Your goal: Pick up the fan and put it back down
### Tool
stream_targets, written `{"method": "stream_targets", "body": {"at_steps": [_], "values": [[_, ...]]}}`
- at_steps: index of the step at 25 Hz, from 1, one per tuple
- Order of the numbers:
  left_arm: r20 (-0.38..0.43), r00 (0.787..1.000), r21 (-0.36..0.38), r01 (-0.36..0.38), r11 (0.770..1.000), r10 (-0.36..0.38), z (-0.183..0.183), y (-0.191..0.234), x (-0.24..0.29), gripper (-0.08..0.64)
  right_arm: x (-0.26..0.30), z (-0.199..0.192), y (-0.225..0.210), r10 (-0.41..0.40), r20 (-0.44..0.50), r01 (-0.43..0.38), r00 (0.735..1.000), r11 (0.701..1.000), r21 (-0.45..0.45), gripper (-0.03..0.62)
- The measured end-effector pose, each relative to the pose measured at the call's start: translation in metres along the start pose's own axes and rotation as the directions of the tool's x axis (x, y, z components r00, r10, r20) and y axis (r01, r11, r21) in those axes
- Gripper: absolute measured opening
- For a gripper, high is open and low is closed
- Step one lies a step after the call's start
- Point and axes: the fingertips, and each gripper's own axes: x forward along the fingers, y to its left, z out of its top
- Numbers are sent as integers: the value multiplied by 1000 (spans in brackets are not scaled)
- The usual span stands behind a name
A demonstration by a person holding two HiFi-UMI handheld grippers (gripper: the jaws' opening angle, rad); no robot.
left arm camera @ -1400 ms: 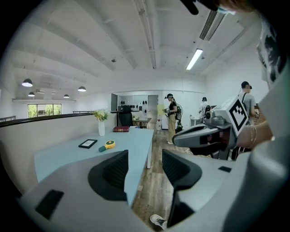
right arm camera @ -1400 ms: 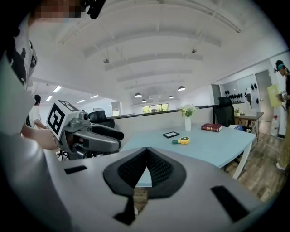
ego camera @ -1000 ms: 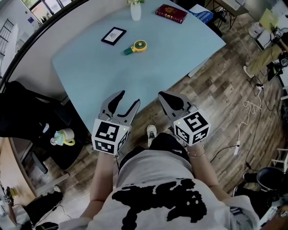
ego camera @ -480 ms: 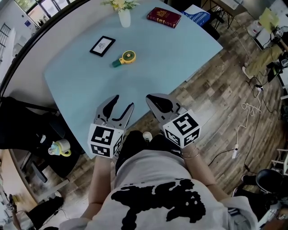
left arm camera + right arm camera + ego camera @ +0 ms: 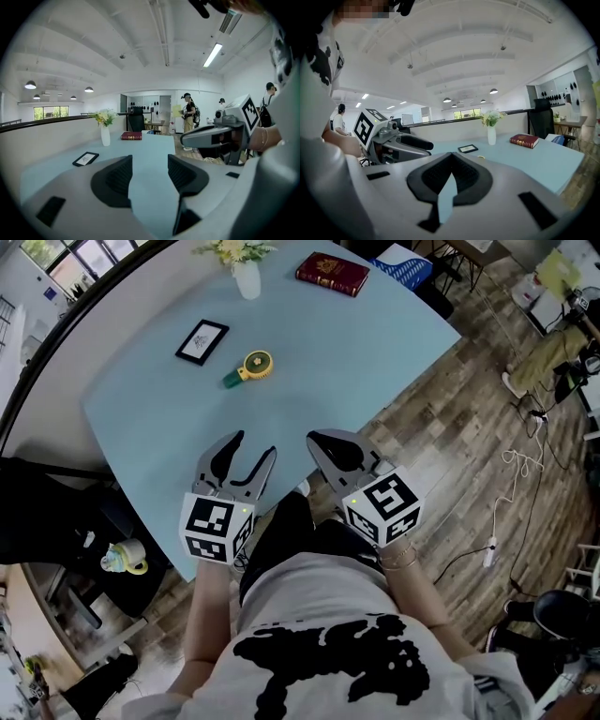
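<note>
Head view: left gripper [image 5: 253, 444], lower centre, jaws apart, nothing between them. Right gripper [image 5: 316, 437] beside it, jaws closed, empty. Fan [image 5: 251, 367], yellow with green handle, lies on the pale blue table [image 5: 375, 352], upper left, well apart from both grippers, near a picture frame [image 5: 200, 341].

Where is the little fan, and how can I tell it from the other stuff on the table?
Find the big light-blue table. Lying flat on it, right beside the black picture frame, is the fan. It is the only small round yellow thing with a green handle; the vase of flowers and the red book sit nearer the far edge.
</note>
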Motion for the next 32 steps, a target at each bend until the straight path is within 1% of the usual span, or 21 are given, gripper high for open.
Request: {"method": "stream_targets", "body": {"at_steps": [6,11,13,16,20,24,28,32], "values": [[7,1000,-13,-18,1000,18,3,15,18,233,9,-7,-21,-18,-23,18,1000,1000,14,5],[-11,1000,-30,-19,999,18,2,29,42,233,27,-8,-38,0,-46,1,999,1000,16,5],[-19,1000,-26,-20,999,19,5,38,53,233,37,-6,-46,11,-58,-10,998,1000,16,5],[-39,999,-12,-28,1000,27,9,55,68,233,53,-1,-60,27,-67,-26,997,1000,14,5],[-60,998,-27,-39,999,37,12,77,84,241,71,6,-77,42,-81,-41,996,999,20,5],[-89,994,3,-55,998,55,14,96,95,256,87,10,-90,57,-102,-55,993,998,24,5],[-117,991,-5,-59,998,58,10,113,104,259,104,5,-99,79,-134,-75,988,997,35,5],[-174,982,76,-56,996,69,4,128,113,262,119,-1,-105,102,-163,-96,981,994,45,5]]}}
